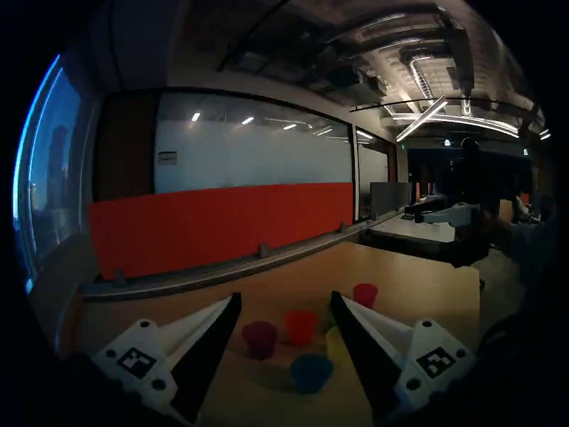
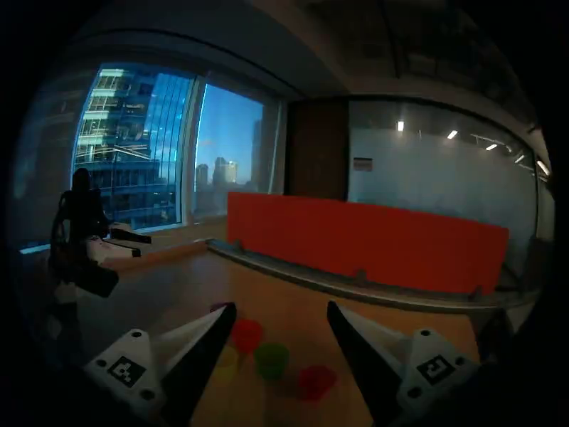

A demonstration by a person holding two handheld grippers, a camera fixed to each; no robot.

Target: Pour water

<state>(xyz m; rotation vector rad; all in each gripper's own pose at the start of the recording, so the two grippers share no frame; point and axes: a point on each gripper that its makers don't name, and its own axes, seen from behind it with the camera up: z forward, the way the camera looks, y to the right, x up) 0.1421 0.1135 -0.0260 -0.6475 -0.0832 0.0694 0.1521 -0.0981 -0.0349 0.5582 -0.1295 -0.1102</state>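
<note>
Several small coloured cups stand together on a wooden table (image 1: pixel 419 285). In the left gripper view I see a purple cup (image 1: pixel 259 338), an orange-red cup (image 1: pixel 301 326), a blue cup (image 1: pixel 311 371), a yellow cup (image 1: pixel 336 343) and a pink-red cup (image 1: pixel 365 293). My left gripper (image 1: pixel 284 299) hangs open above and in front of them, holding nothing. In the right gripper view a red cup (image 2: pixel 247 334), a green cup (image 2: pixel 271 358), a pink-red cup (image 2: pixel 316 381) and a yellow cup (image 2: pixel 226 359) sit below my right gripper (image 2: pixel 279 307), which is open with nothing between its fingers.
An orange partition (image 1: pixel 220 224) (image 2: pixel 370 242) with a metal rail runs along the table's far edge, under frosted glass. A dark stand carrying a white gripper-like device (image 1: pixel 451 212) (image 2: pixel 99 249) is off to one side. Big windows (image 2: pixel 149 156) show buildings. The room is dim.
</note>
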